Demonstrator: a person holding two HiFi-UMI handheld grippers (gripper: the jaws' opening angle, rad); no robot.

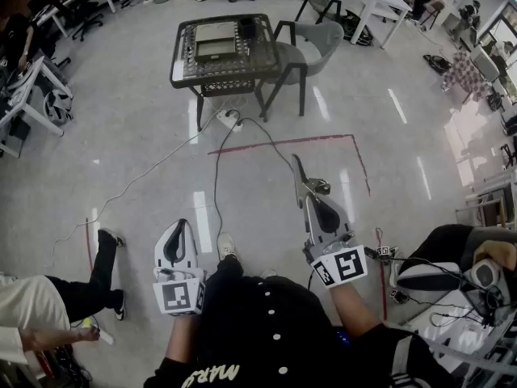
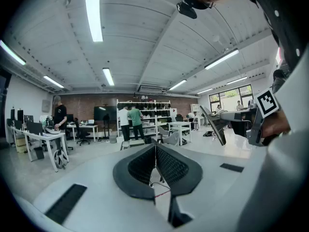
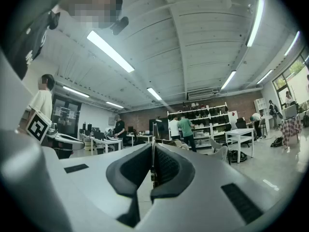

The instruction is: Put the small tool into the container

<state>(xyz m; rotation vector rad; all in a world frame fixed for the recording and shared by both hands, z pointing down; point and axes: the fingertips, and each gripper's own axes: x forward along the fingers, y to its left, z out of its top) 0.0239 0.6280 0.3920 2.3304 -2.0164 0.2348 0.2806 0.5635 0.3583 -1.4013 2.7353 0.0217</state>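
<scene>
Head view, items as seen from where you stand:

1. Your left gripper [image 1: 180, 226]: held low at your waist, pointing forward. Its jaws are together with nothing between them, and the left gripper view shows the ribbed pads pressed face to face. Its marker cube [image 1: 179, 295] sits at the rear, nearest your body.
2. Your right gripper [image 1: 297, 168]: held a little higher and further forward than the left, tilted up and to the left. Its jaws are closed against each other and it is empty, as the right gripper view confirms. Its marker cube [image 1: 343, 267] is above your wrist.
3. Dark table [image 1: 187, 69]: well ahead of both grippers, standing on the pale floor [image 1: 121, 136].
4. Tray [image 1: 215, 44]: rectangular and greyish, lying on the table top left of centre.
5. Dark item [image 1: 248, 28]: on the table just right of the tray, too small here to tell what it is.
6. Grey chair [image 1: 317, 39]: just beside the table's right edge.
7. Power strip [image 1: 229, 120]: on the floor in front of the table, with a cable [image 1: 216, 184] running from it toward your feet.
8. Red tape line [image 1: 283, 142]: on the floor between you and the table.
9. Second person [image 1: 48, 297]: at your lower left, well apart from the table.
</scene>
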